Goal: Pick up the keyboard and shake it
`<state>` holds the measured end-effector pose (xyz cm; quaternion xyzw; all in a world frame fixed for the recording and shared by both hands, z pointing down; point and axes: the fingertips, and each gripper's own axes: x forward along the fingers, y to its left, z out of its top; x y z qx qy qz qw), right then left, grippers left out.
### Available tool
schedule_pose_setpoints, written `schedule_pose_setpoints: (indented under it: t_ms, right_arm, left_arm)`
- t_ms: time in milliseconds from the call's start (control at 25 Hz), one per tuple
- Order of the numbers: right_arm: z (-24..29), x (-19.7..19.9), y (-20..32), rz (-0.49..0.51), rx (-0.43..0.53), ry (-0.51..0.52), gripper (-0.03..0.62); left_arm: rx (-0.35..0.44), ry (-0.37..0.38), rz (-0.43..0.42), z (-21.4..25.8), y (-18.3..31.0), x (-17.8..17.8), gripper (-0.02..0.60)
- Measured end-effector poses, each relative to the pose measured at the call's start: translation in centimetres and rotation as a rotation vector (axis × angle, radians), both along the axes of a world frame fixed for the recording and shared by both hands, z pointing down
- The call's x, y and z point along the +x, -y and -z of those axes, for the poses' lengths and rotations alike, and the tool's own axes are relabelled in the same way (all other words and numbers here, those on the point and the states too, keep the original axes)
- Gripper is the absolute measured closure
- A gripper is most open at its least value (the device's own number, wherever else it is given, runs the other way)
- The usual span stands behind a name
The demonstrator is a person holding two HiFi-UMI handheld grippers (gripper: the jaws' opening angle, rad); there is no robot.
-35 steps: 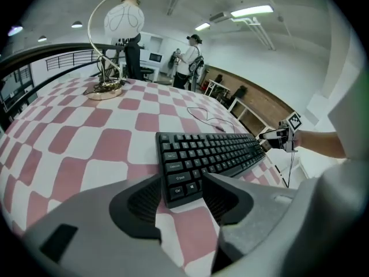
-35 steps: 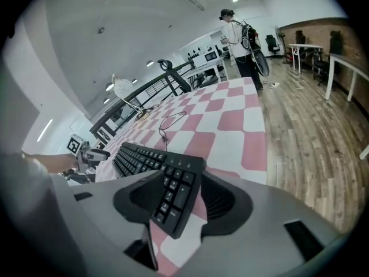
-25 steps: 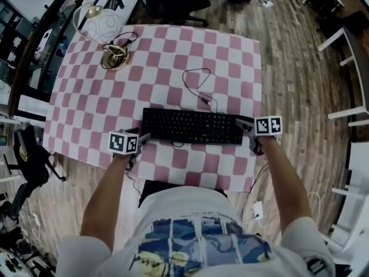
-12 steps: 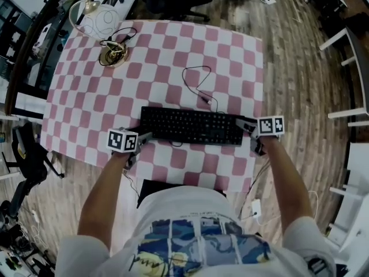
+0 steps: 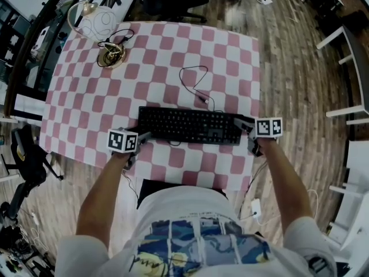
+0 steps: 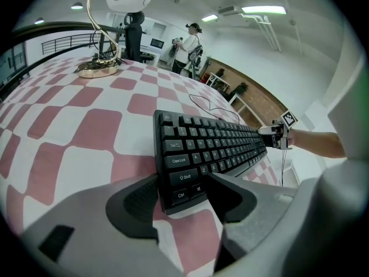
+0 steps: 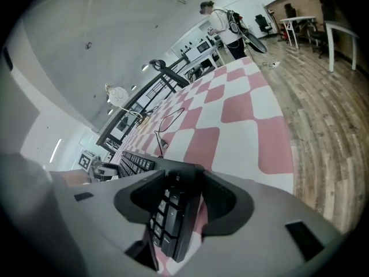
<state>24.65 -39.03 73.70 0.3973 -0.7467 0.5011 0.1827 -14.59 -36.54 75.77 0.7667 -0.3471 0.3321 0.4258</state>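
A flat black keyboard [image 5: 189, 126] with rows of low, square matte keys lies lengthwise across the lower middle of the head view. It rests on a smooth tablecloth [image 5: 173, 56] of pink and white checks. The left gripper [image 5: 144, 137], a grey moulded body with a marker cube on it, sits at the keyboard's left end. In the left gripper view its rounded jaws [image 6: 183, 176] have closed in on the corner with the Ctrl key. Both tips meet the keyboard's [image 6: 213, 146] edges, and a dimpled dark pad shows in the hollow of the left jaw. The right gripper [image 5: 239, 123] is at the opposite end, at the lower right of the cloth. In the right gripper view that end of the keyboard [image 7: 173, 212] stands edge-on between the curved jaws [image 7: 183, 175], which are closing. A gap shows between the keys and the pad facing them. A thin black cable [image 5: 193, 82] loops loosely over the checks above the keyboard. At the upper left stands a lamp [image 5: 112, 55] with a round brass base, a curved stem and a white globe shade. Wooden plank floor [image 5: 288, 56] surrounds the table.
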Motion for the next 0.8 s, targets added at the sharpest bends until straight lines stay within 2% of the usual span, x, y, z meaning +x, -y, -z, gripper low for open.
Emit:
schedule_pose_setpoints:
  t_ms: [120, 480, 800]
  right_arm:
    - [1.2, 0.0, -0.2, 0.015, 0.057, -0.007, 0.404]
    - [4.2, 0.7, -1.7, 0.035, 0.150, -0.063, 0.411]
    - [8.2, 1.4, -1.7, 0.064, 0.288, -0.113, 0.413]
  left_arm:
    - [0.020, 0.007, -0.003, 0.4, -0.1, 0.1, 0.327]
    - [0.101, 0.026, 0.018, 2.1, -0.2, 0.5, 0.334]
    - [0.184, 0.037, 0.041, 4.9, -0.2, 1.0, 0.341]
